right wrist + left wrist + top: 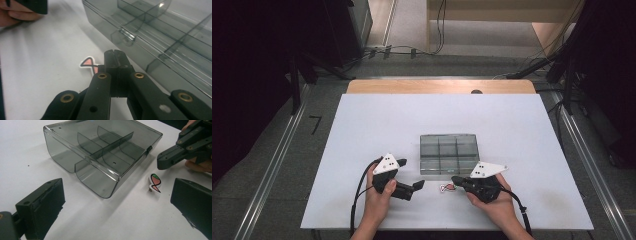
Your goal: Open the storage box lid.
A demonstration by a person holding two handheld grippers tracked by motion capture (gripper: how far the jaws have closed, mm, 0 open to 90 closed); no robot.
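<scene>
A small fish-shaped charm (445, 188), white with red and green, lies flat on the white table just in front of a smoky clear compartment box (447, 135). My right gripper (454, 179) is shut with nothing between its jaws. Its tip hovers close beside the charm (86, 63), which partly slips under the jaws in the right gripper view. The box's latch side (140, 35) stands just past that tip. My left gripper (419, 185) is open, its jaws wide apart and pointing at the charm (155, 183) and the box (62, 150). The right gripper (162, 164) shows above the charm there.
The box is open-topped, with dividers forming several empty compartments. The white sheet (512, 125) covers a wooden table whose far edge (437, 86) shows beyond it. Cables and dark stands lie on the floor around the table.
</scene>
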